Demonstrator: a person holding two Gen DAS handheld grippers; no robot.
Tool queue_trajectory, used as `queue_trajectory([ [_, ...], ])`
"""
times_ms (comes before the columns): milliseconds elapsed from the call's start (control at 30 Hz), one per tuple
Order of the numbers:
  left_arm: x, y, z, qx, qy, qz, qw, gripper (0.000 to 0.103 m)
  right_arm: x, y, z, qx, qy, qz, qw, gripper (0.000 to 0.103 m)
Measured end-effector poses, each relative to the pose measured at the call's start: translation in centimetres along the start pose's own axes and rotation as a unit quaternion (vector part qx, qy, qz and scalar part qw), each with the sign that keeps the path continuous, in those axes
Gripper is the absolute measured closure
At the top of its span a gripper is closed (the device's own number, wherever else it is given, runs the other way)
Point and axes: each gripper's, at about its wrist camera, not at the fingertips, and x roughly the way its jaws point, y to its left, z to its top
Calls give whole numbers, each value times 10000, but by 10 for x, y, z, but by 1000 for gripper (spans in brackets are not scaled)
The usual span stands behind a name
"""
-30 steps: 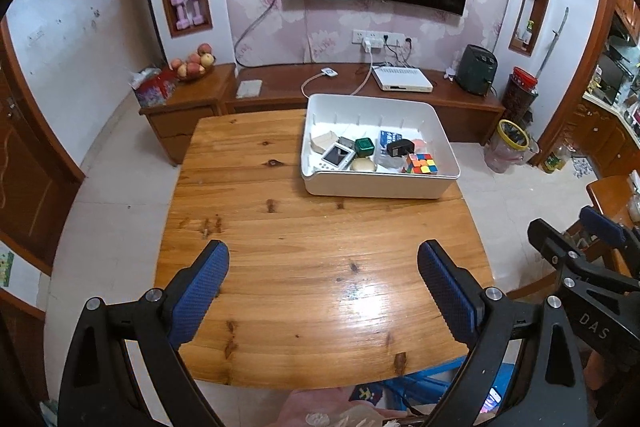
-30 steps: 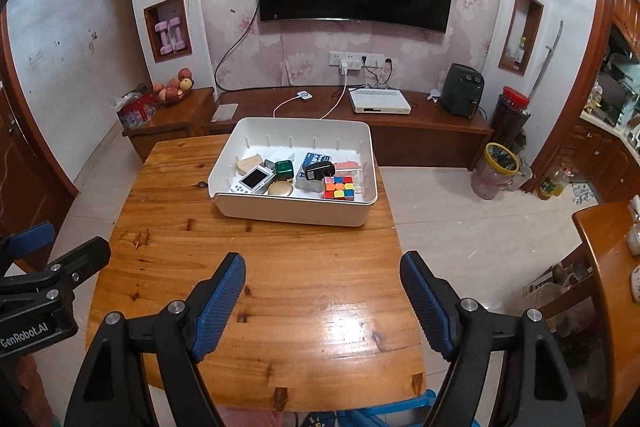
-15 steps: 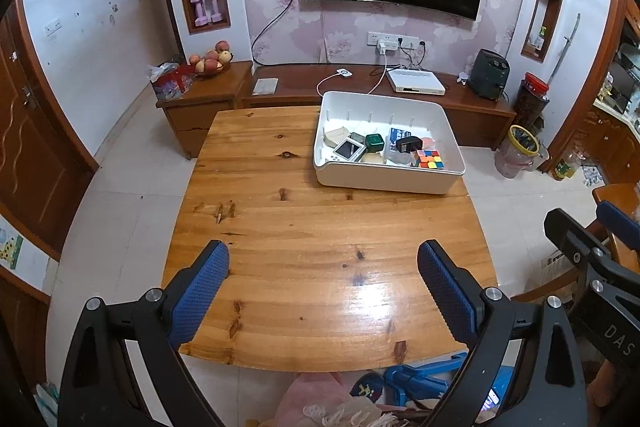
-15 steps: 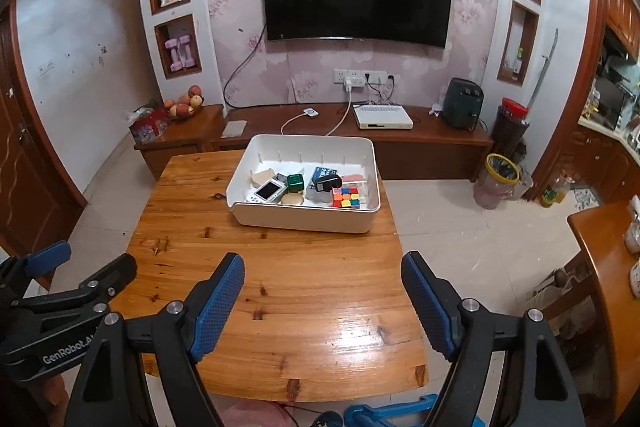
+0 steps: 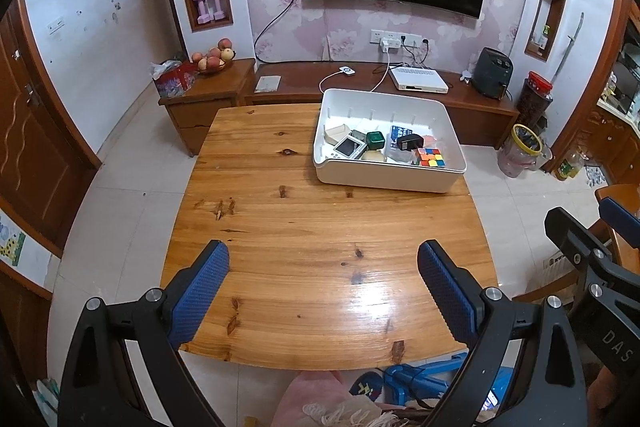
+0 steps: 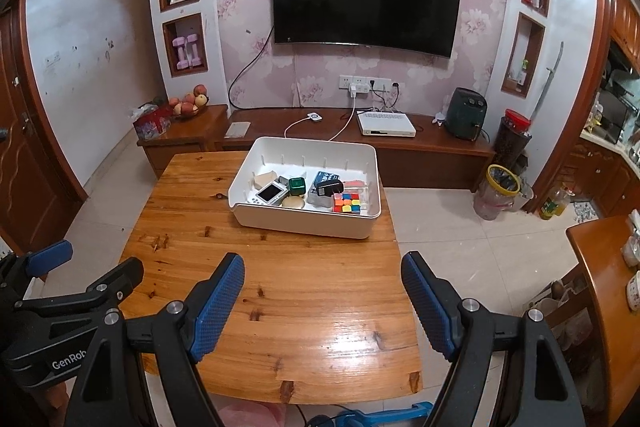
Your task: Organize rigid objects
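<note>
Both grippers pulled back and up from the worktop; left gripper and right gripper spread wide, empty. White bin at 12 o'clock holds cube, charger, handheld; sorting looks done

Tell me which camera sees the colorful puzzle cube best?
The right wrist view: the puzzle cube sits nearer the picture's middle, showing its top and front squares inside the white bin. In the left wrist view, the cube looks smaller and sits further toward the side.
</note>
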Motion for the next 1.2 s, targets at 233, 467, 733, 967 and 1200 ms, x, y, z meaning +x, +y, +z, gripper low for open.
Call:
queue_trajectory([
  [233, -1, -8, -1, 81, -50, -21, 10000, 7, 6, -8, -5, 84, 51, -13, 10000, 22],
  [467, 2, -8, -1, 15, 10, 1, 10000, 7, 7, -8, -6, 83, 66, -20, 9999, 22],
  [733, 8, -7, 1, -46, 132, 76, 9999, 7, 9, -10, -6, 88, 110, 19, 9999, 22],
  [967, 10, -6, 1, -80, 135, 111, 9998, 7, 11, -10, -7, 77, 146, 46, 9999, 22],
  [1200, 10, -7, 1, -86, 134, 106, 9998, 7, 15, -13, -8, 58, 210, 62, 9997, 22],
])
